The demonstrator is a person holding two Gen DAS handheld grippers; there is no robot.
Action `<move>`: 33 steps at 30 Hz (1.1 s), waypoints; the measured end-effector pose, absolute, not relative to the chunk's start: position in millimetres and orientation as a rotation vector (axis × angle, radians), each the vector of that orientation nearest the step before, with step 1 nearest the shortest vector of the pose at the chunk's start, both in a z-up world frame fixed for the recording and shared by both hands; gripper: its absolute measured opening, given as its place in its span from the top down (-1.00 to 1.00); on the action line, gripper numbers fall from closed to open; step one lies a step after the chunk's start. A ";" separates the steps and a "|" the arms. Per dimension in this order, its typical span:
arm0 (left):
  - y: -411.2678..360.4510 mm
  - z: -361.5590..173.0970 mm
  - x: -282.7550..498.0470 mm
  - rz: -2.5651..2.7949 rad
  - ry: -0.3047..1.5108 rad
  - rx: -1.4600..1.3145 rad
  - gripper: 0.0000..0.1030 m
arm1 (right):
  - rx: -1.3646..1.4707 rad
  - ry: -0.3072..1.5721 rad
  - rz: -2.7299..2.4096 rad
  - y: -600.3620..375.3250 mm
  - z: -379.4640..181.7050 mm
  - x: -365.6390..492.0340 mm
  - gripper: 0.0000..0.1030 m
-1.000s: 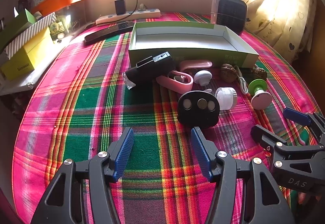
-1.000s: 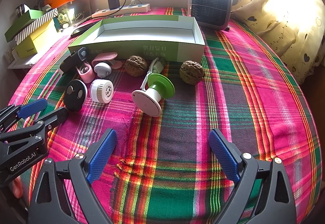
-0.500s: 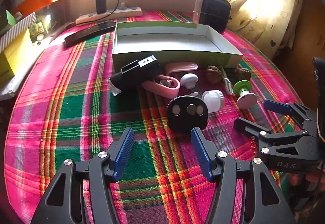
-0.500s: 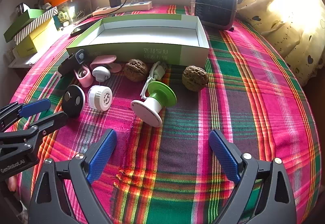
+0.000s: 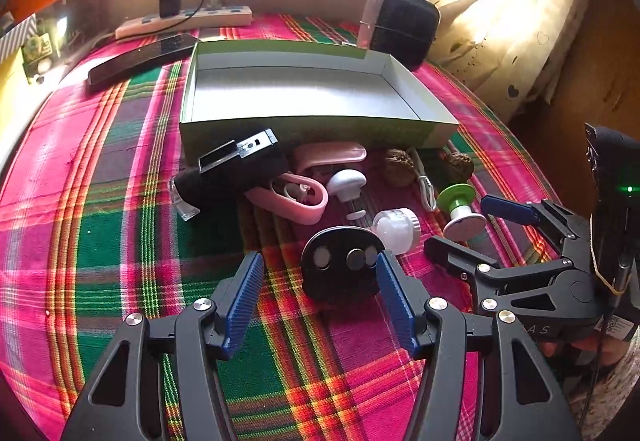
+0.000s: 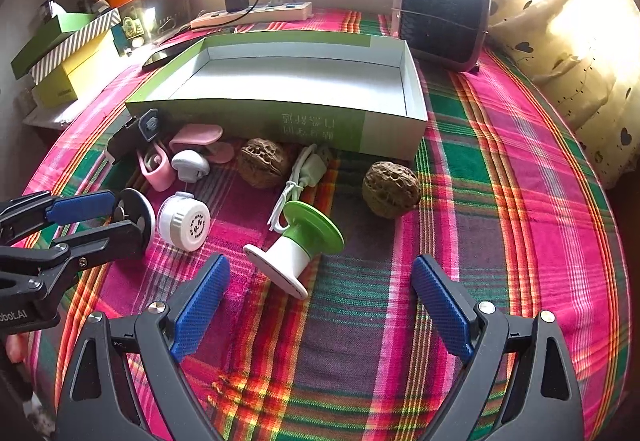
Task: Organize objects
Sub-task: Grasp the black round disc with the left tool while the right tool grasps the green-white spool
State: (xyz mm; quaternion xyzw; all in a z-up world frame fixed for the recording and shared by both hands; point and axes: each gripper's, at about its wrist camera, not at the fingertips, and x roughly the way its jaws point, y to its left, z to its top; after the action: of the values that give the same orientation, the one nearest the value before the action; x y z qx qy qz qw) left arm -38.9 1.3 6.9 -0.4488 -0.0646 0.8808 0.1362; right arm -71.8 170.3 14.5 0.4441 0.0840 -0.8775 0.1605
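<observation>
Two hand-held grippers, both spread: left gripper point(image 5: 318, 293) is set around the black oval three-button disc point(image 5: 340, 265), at 6 o'clock of the empty green cardboard tray point(image 5: 316, 129); right gripper point(image 6: 320, 305) is unloaded. Risk: the neighbouring white round cap point(image 5: 396, 231) may be knocked by a closing finger.

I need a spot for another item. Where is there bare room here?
Free: inside the green box, and the cloth right of the walnut. Crowded: the strip before the box, from the black device to the green spool.
</observation>
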 end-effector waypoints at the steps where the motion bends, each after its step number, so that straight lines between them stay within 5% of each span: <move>1: 1.4 6.9 -40.3 2.550 -0.191 -1.299 -0.11 | 1.268 0.243 -2.505 170.1 14.6 -73.0 -0.79; 11: -1.6 7.0 -49.3 2.534 -0.259 -1.317 -0.10 | 1.256 0.244 -2.498 170.6 15.7 -76.2 -0.66; 23: 0.9 6.5 -48.3 2.505 -0.257 -1.326 0.39 | 1.229 0.243 -2.491 169.5 18.8 -71.9 -0.26; 33: 2.7 6.8 -48.5 2.503 -0.250 -1.331 0.48 | 1.212 0.228 -2.470 166.8 20.6 -68.2 0.11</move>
State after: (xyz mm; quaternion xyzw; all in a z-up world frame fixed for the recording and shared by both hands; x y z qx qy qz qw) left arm -48.5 2.7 6.8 -0.4626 -0.0870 0.8699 0.1474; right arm -68.2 166.8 20.6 0.4311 0.0809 -0.8784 0.1895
